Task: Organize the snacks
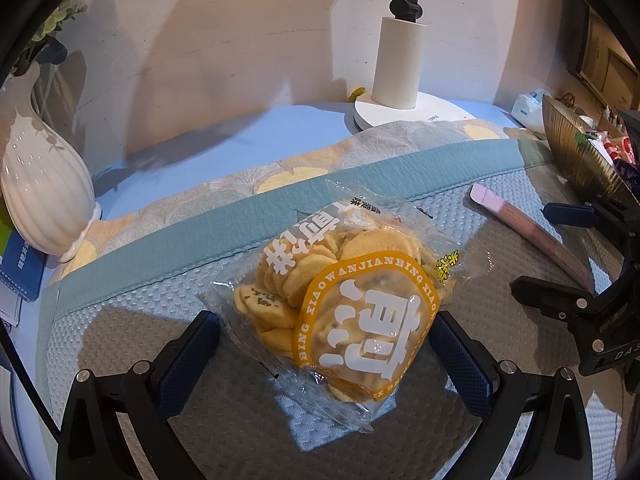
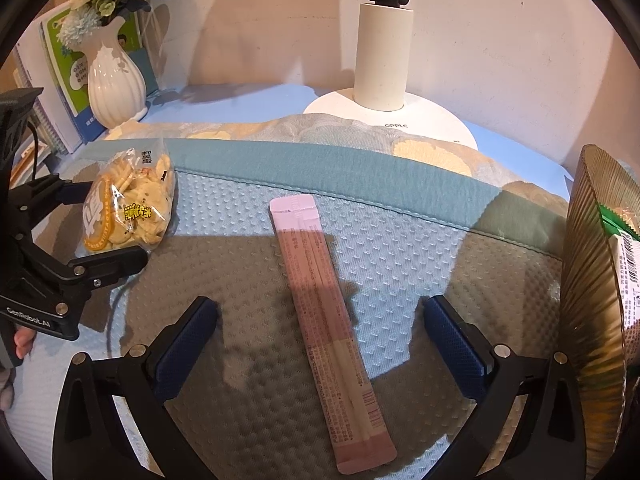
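A blue textured mat (image 2: pixel 392 248) covers the tabletop (image 1: pixel 240 128), and everything here sits on or around it. Behind the mat stands a white lamp (image 2: pixel 384 60) on its round base, and off the mat's far left corner a white vase (image 2: pixel 116 84) holds flowers. At the mat's right edge rises a ribbed gold basket (image 2: pixel 592 280) with packets inside. On the mat's left part lies a clear bag of biscuits (image 1: pixel 340 292); the left claw (image 1: pixel 324 344) is spread wide around it, fingers not touching. On the mat's middle lies a long pink snack stick (image 2: pixel 326 280), its near half between the fingers of the wide-open right claw (image 2: pixel 320 336).
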A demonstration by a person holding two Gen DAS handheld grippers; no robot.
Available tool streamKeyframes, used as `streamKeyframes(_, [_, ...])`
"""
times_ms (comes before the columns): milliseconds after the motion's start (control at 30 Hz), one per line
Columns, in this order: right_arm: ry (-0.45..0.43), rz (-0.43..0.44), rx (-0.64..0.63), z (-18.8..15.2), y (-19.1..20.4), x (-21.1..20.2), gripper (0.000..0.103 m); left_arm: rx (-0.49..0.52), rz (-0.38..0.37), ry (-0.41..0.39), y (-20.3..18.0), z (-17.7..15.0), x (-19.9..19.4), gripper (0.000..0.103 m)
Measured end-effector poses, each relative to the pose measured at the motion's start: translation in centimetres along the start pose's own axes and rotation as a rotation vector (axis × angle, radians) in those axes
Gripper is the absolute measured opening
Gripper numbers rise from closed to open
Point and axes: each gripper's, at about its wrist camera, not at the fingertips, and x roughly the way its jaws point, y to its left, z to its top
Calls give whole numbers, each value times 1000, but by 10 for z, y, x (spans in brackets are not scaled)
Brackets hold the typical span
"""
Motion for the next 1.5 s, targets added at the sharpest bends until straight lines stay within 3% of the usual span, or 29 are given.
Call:
streamKeyframes(100, [-11,12,7,-1,0,-2,102,-1,2,-1,0,0,1,103])
streamKeyframes(167, [-39,27,19,-2,-2,-7,80,-1,1,-3,1,0,1,103])
streamKeyframes(233, [-75,67,43,-3,-8,-14,29,-4,1,-16,1,-1,-1,98])
streamKeyframes(267, [-84,100,58,-4,-11,-16,21,-4,-9,-54,2,-2,-7,70])
streamKeyframes(300, [-91,146,75,-4,-15,-17,19,-5,-9,-75,2,-3,-11,49])
streamKeyframes(367, [-106,222,83,-4,-16,-18,19,-12,-10,-85,4,-3,-12,45])
streamKeyframes(633, [-115,231,43,0,-1,-19,19,-66,-60,-106,15,-5,-15,44])
streamKeyframes(900, [-113,294,123,-9,4,-23,19,-104,-77,-127,19,-9,-20,44])
streamKeyframes(1033, [-173,389,214,-15,-5,-48,19,-129,-100,-139,13,-6,-32,43])
streamKeyframes(1233, [-331,403,274,9,-43,-128,19,-50,-134,-231,-36,49,-84,43])
streamKeyframes(1400, [-408,288,368,19,-103,-178,19,26,-201,-308,-95,110,-113,43])
streamKeyframes(1500, [-405,213,439,17,-134,-189,19,66,-255,-321,-134,138,-112,43])
